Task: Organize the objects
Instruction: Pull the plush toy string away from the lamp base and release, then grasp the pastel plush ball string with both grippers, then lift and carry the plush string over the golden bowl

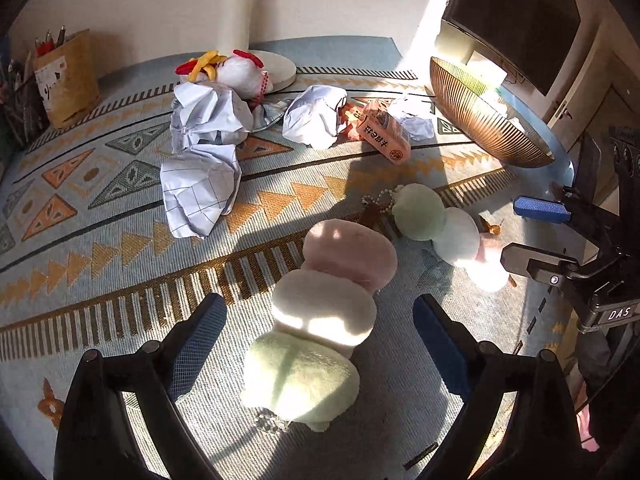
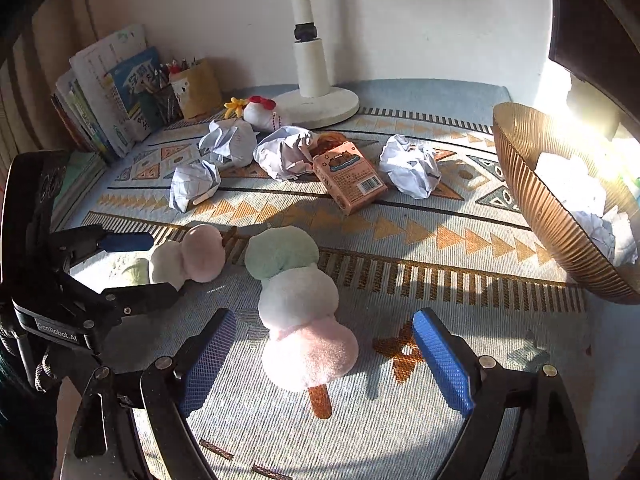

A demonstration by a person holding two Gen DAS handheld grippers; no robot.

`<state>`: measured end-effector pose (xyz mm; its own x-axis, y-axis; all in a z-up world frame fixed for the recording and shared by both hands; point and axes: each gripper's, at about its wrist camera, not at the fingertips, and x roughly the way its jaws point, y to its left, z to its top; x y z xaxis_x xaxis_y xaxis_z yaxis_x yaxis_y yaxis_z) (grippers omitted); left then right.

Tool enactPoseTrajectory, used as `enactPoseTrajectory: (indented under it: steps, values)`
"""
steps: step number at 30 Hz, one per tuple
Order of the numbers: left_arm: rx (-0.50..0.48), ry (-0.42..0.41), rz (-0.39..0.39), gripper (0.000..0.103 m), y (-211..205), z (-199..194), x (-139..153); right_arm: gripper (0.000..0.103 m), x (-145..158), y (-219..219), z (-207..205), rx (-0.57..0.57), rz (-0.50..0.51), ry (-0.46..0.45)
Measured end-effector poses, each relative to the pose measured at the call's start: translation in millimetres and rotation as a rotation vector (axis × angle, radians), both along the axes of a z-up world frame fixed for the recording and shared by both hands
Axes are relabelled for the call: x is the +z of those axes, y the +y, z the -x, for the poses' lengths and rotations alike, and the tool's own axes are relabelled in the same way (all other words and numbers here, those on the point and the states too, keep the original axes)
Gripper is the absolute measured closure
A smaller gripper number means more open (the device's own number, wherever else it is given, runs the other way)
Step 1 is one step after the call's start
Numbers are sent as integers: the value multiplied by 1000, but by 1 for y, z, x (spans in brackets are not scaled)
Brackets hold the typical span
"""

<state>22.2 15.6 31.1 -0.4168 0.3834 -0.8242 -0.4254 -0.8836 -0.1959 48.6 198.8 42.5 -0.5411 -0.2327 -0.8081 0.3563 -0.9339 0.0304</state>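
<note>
Two plush dango skewers are laid side by side near the front edge of the desk point(image 2: 440, 280), apparently so that the soft toys are grouped apart from the crumpled paper balls point(image 2: 410, 172) and the orange carton point(image 2: 350, 178) farther back. The left gripper point(image 1: 320, 356) is angled steeply down over one skewer point(image 1: 320, 320), fingers spread wide and clear of it. The right gripper point(image 2: 326, 364) is likewise tilted down over the other skewer point(image 2: 304, 304), fingers apart, nothing gripped.

Each black hand-held gripper point(image 1: 320, 354) has blue meshed pads point(image 2: 442, 362), silver screws and white lettering.
</note>
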Motion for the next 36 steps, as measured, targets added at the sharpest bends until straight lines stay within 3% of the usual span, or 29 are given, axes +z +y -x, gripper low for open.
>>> enactPoseTrajectory:
  steps: [4, 6, 9, 11, 14, 19, 25, 29, 32, 34, 36]
  values:
    - [-39, 6, 45, 11, 7, -12, -8, 17, -16, -17, 6, 48, -88, 14]
    - [-12, 44, 59, 31, 8, -16, -7, 37, -19, -24, 5, 68, -103, 27]
    - [8, 44, 30, 50, 6, -14, -6, 56, -24, -33, 4, 77, -142, 33]
    - [14, 37, 14, 54, 6, -12, -4, 57, -24, -35, -1, 75, -149, 57]
    - [23, 43, -17, 54, 9, -15, 1, 58, -17, -26, -6, 59, -55, 61]
    - [61, 130, -67, 54, 28, -18, 24, 58, 7, 5, -5, -59, 52, 129]
    - [59, 204, -139, 54, 62, -17, 47, 58, 25, 50, -12, -215, 96, 172]
    - [33, 226, -174, 54, 99, -3, 72, 58, 73, 94, -20, -342, 141, 283]
    - [-15, 318, -195, 54, 132, 9, 109, 58, 115, 135, -18, -487, 149, 379]
    - [-57, 363, -201, 54, 159, 21, 130, 57, 134, 172, -9, -603, 188, 399]
    - [-75, 345, -210, 54, 186, 43, 137, 57, 138, 209, 5, -697, 249, 376]
